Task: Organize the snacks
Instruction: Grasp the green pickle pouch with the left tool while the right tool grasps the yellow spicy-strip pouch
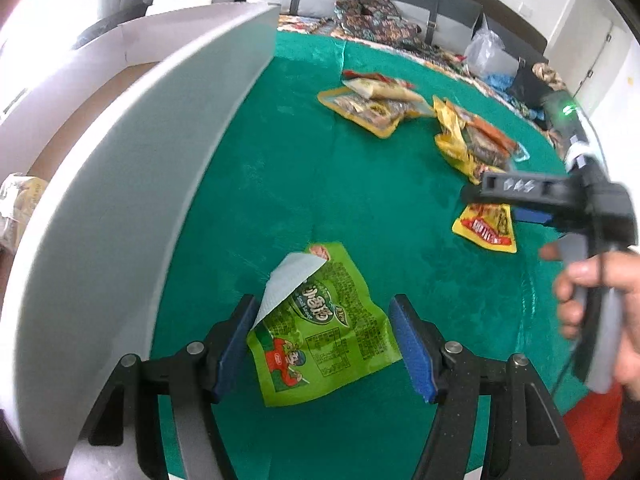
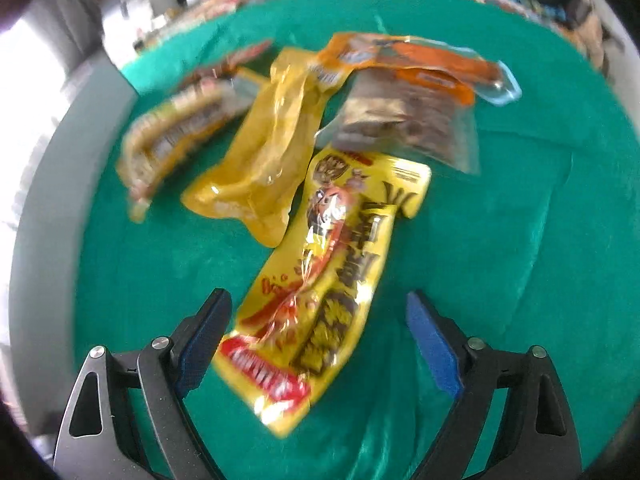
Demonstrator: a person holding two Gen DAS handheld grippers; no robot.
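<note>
A green snack packet (image 1: 320, 328) with one corner curled over hangs crumpled between the blue pads of my left gripper (image 1: 324, 344), which is shut on its two side edges just above the green tablecloth (image 1: 320, 184). A long yellow packet (image 2: 332, 280) with red print lies flat on the cloth. My right gripper (image 2: 320, 320) stands open astride its near end, and neither pad presses on it. In the left wrist view the right gripper (image 1: 492, 204) hovers over the same yellow packet (image 1: 486, 226), with a person's hand (image 1: 592, 292) on its handle.
A white box (image 1: 140, 200) stands tall along the table's left side, with a pale packet (image 1: 20, 208) inside. Beyond the yellow packet lie a mustard pouch (image 2: 260, 160), an orange packet (image 2: 400, 64), a clear brown packet (image 2: 408, 128) and a blurred one (image 2: 176, 136). Cushions line the back.
</note>
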